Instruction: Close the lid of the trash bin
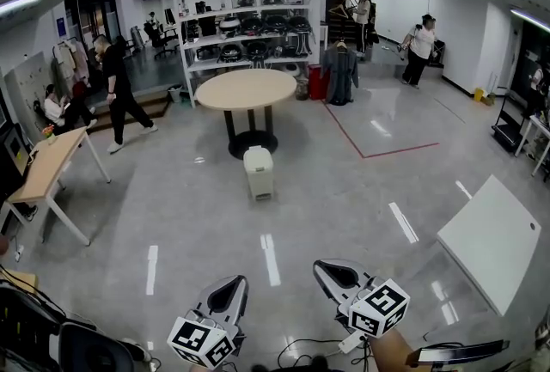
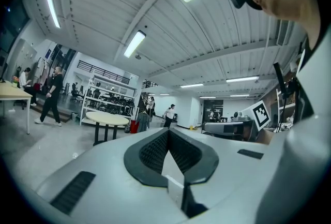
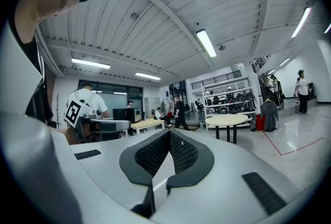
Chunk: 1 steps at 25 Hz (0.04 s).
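Tongs both closed tip to tip, holding nothing: left tongs [image 1: 230, 291] at seven o'clock, right tongs [image 1: 337, 276] at five; trash bin [image 1: 258, 171] on the floor [image 1: 172, 216] toward twelve, well apart

Centre and lower frame: open grey floor [image 1: 206, 224], so the approach to the trash bin [image 1: 258, 172] is unobstructed from the front and both sides. Immediately behind it, centre top, stands a round table [image 1: 246, 90]. At left edge a wooden desk [image 1: 45, 166] and at lower right a white panel [image 1: 490, 241], both well apart from the bin.
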Motion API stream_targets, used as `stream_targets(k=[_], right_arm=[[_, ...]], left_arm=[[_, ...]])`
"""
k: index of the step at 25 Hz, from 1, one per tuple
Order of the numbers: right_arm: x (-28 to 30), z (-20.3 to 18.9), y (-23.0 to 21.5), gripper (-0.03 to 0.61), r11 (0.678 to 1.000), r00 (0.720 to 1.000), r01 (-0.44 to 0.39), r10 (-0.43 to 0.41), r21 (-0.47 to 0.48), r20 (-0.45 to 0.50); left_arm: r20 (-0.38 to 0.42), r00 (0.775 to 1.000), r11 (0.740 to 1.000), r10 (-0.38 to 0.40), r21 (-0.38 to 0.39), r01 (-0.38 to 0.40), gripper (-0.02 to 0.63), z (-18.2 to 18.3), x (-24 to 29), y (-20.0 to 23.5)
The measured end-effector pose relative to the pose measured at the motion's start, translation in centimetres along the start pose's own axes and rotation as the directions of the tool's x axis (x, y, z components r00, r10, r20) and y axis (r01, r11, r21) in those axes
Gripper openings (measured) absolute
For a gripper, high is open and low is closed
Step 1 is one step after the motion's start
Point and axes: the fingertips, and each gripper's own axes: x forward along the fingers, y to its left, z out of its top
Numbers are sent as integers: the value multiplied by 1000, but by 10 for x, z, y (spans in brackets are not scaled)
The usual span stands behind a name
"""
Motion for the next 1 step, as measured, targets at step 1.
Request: stream_targets(k=[1], right_arm=[[-1,0,0,6,1000,1000,-2,2,-1,0]], left_arm=[[1,1000,1000,2,0,-2,-9,0,-1,-1]])
